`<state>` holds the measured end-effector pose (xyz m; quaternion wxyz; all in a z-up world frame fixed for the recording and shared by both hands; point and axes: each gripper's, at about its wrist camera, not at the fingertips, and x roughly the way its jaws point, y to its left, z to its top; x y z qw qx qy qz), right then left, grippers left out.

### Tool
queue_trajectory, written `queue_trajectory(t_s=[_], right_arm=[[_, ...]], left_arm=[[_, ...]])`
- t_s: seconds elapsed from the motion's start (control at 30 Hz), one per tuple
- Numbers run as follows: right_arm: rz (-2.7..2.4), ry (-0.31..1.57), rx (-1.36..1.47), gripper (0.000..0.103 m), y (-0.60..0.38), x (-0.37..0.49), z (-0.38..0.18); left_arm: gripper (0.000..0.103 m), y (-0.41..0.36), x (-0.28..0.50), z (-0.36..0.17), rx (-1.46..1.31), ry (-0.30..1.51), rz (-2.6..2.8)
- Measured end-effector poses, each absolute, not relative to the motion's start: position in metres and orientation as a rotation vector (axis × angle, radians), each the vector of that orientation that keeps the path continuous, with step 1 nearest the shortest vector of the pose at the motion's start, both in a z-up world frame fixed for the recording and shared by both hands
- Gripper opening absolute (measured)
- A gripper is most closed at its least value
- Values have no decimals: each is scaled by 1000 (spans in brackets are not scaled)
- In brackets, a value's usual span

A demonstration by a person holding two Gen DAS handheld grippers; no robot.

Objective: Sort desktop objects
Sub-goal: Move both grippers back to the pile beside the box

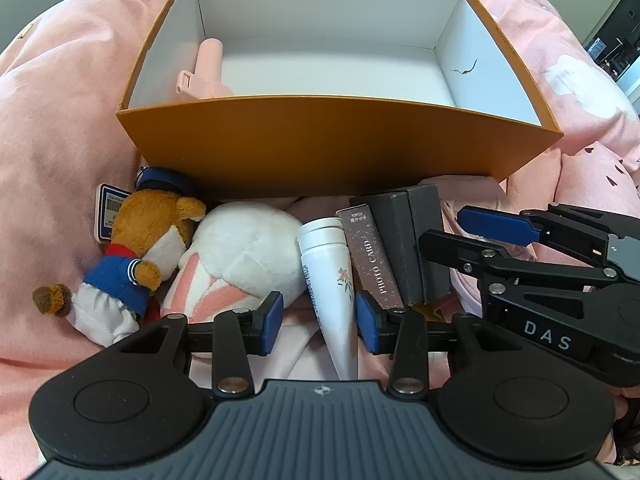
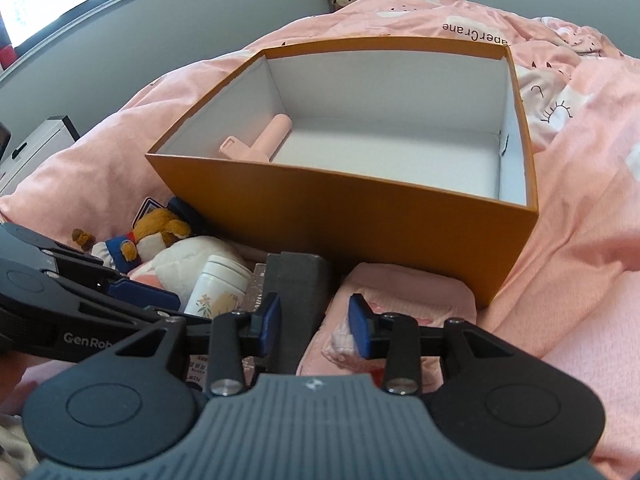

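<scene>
Item 1. Pink bedspread (image 2: 568,240): carries everything here; soft and rumpled, so no firm footing under any piece.

Item 2. Orange box (image 1: 320,144), straight ahead of both my claws, open-topped, white inside. Its near wall stands tall between the pile and the interior, so I judge each piece must be lifted over that edge. The floor inside is mostly bare, with plenty of room toward my right.

Item 3. White plush (image 1: 244,252), ahead and left of my left claw, unsorted.

Item 4. Bear doll (image 1: 140,248) in blue jacket, further left, leaning on the white plush, unsorted.

Item 5. Dark grey case (image 1: 412,240), ahead of my right claw, upright against the box wall, unsorted.

Item 6. White bottle (image 1: 332,280), lying with its cap toward the box, unsorted.

Item 7. Photo card box (image 1: 372,260), wedged between bottle and grey case, touching both.

Item 8. Pink handled gadget (image 1: 204,76), in the box's far-left corner: the only piece sorted, so the task looks barely begun.

Item 9. Left claw (image 1: 320,322): fingers apart, straddling the bottle's tapered end, not clamped.

Item 10. Right claw (image 2: 314,330): fingers apart, its left finger against the grey case, holding nothing. The two claws sit close; little elbow room between them.
</scene>
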<state>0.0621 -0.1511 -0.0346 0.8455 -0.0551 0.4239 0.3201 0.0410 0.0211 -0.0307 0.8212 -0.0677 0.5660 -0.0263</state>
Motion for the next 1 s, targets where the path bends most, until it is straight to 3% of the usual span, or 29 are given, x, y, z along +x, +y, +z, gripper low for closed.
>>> queue_trajectory(t_s=[0.37,0.5,0.53,0.57,0.8,1.0], right_arm=[[691,933,-145,49,-143,69,-43],[694,919,-125,37,-147,68,-39],[695,913,-128,26,-147,67,-37],[712,911,-120,25,-147,65,-35],[691,922,-133,25,-144,65,-33],[685,924,-173,40,-138,65,-37]], left_arm=[[42,16,34,-37,-127,1269,-75],[42,15,31,-38,-122,1282,-79],[42,15,30,-38,-123,1285,-79],[42,16,29,-38,-123,1289,-78],[43,16,26,-36,-123,1287,-78],[43,17,28,-37,-130,1292,-78]])
